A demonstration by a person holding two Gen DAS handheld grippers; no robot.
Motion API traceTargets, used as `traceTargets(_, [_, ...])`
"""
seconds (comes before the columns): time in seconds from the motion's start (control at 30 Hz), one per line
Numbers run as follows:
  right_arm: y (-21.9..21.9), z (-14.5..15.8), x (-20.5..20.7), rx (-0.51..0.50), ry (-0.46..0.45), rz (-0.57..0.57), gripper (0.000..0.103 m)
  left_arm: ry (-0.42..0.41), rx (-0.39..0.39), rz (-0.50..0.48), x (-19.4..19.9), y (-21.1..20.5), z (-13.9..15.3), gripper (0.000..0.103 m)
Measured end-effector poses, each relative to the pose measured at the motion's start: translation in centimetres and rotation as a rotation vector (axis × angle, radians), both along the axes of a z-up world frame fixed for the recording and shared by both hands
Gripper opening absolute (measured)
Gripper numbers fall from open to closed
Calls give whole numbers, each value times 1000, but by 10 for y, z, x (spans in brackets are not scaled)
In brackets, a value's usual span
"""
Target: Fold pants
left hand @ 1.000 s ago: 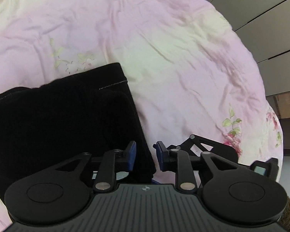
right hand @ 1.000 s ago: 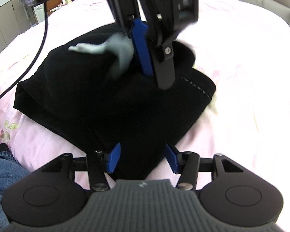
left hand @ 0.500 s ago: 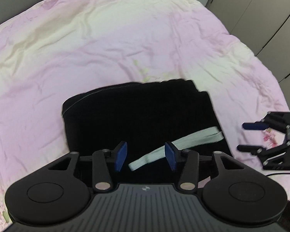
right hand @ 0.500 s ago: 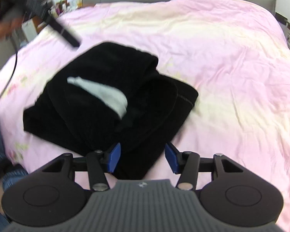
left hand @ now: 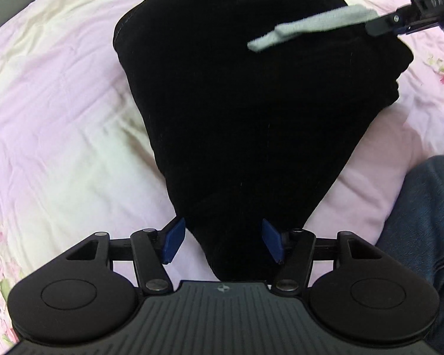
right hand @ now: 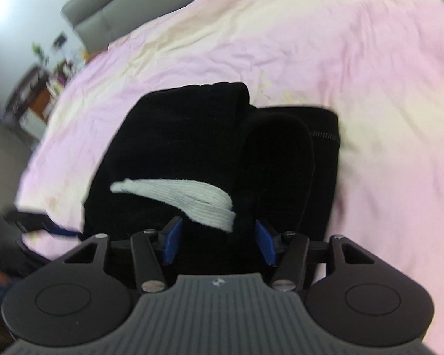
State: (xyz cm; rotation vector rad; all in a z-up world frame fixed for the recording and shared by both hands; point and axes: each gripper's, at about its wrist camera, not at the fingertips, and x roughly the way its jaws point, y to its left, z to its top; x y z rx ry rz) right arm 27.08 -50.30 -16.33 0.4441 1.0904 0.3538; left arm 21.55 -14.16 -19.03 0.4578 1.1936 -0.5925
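The black pants lie folded in a bundle on the pink bed cover, with a white drawstring across the top. My left gripper is open, its jaws either side of the bundle's near corner. In the right wrist view the pants show stacked folds, and the white drawstring lies just ahead of my right gripper, which is open over the near edge of the bundle. The right gripper's finger shows in the left wrist view beside the drawstring's end.
The pink floral bed cover spreads around the pants. A person's jeans-clad leg is at the right edge in the left wrist view. A grey headboard and shelves stand beyond the bed.
Both grippers have dropped close to the pants. The left one now straddles the near corner of the bundle, and the right one has moved in over the drawstring side. Both stay open.
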Motion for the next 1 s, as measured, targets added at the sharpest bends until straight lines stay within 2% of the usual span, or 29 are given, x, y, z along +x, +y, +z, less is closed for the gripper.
traceTargets(0.03, [-3, 0, -2, 48, 11, -20, 17, -7, 5, 0, -2, 0, -3, 55])
traceTargets(0.07, [-3, 3, -5, 76, 12, -30, 15, -6, 3, -2, -5, 1, -4, 37])
traceTargets(0.1, [-1, 9, -9, 68, -3, -27, 10, -11, -4, -5, -7, 1, -3, 32])
traceTargets(0.17, [11, 29, -19, -3, -61, 10, 7, -52, 11, -34, -13, 1, 3, 24])
traceTargets(0.27, [23, 51, -36, -113, -107, 27, 5, -79, 4, -45, -21, 2, 10, 20])
traceTargets(0.33, [17, 49, -46, -167, -98, 1, 4, -80, 9, -73, -27, 4, 8, 17])
traceTargets(0.43, [6, 18, -57, -195, -17, -34, 3, -83, 79, -142, -37, 4, -4, 14])
traceTargets(0.57, [4, -17, -65, -189, 30, -72, 3, -42, 73, -141, -38, 9, 0, 13])
traceTargets(0.6, [4, -18, -65, -189, 26, -72, 4, -15, 89, -158, -38, 9, 3, 5])
traceTargets(0.7, [4, -9, -67, -193, 17, -48, 9, 9, 182, -220, -39, 10, 13, 7])
traceTargets(0.73, [5, -4, -68, -207, 9, -32, 11, -1, 188, -226, -38, 11, 20, 9])
traceTargets(0.87, [9, 17, -70, -264, -19, 1, 19, -66, 118, -221, -22, 11, 57, 21])
traceTargets(0.9, [6, 23, -71, -261, -31, -3, 31, -81, 98, -215, -16, 7, 64, 24])
traceTargets(0.93, [4, 28, -70, -249, -42, -15, 37, -100, 81, -204, -6, -1, 72, 27])
traceTargets(0.97, [-1, 34, -68, -227, -53, -39, 42, -128, 66, -186, 1, -3, 79, 30])
traceTargets(1.0, [-5, 39, -65, -197, -61, -63, 42, -151, 48, -161, 8, 0, 79, 34])
